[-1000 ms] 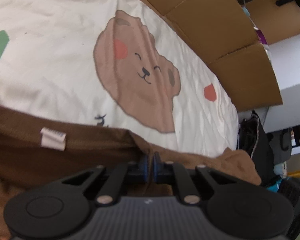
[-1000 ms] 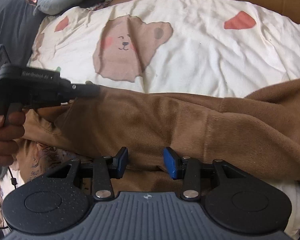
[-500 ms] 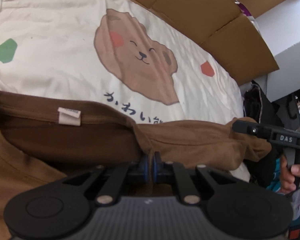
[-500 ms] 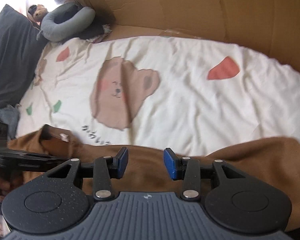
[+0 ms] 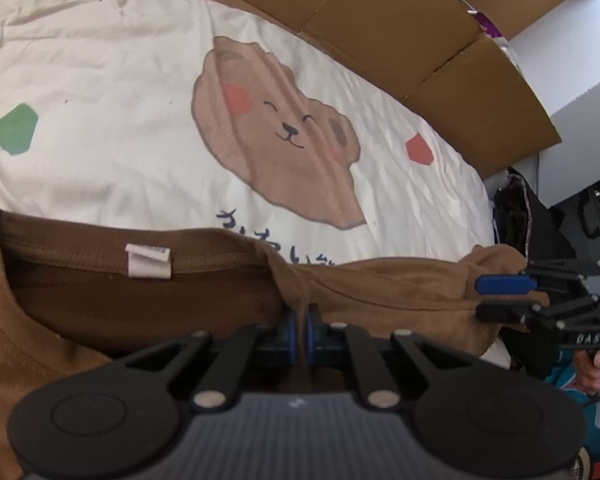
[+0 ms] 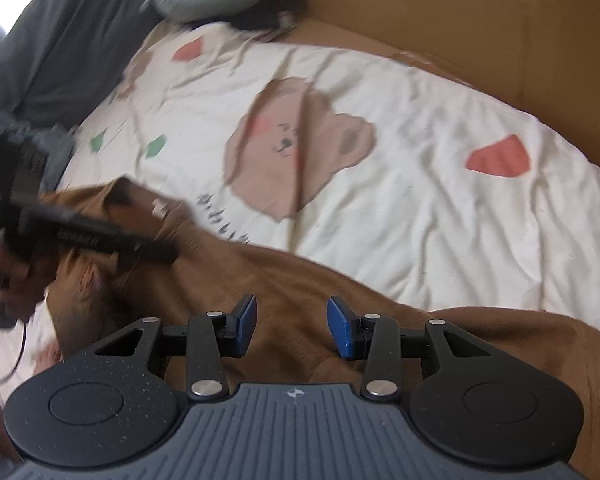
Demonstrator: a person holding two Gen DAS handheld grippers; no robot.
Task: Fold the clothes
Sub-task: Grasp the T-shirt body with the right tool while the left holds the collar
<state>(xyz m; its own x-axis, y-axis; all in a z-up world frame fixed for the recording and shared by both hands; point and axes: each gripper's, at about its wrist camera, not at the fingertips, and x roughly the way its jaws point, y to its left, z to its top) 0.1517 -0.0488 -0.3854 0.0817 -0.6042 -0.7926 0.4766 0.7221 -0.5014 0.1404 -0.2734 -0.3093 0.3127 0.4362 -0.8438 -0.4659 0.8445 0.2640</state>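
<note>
Left gripper (image 5: 301, 322), lower centre, pinches brown shirt (image 5: 148, 308) near collar. Right gripper (image 6: 292, 326), lower centre of its view, spread above shirt, nothing gripped. Bear-print bedsheet (image 5: 112, 80) behind.

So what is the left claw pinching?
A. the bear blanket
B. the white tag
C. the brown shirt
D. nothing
C: the left claw is shut on a fold of the brown shirt, just right of the collar; the white tag sits apart to the left, and the bear blanket lies untouched behind.
</note>
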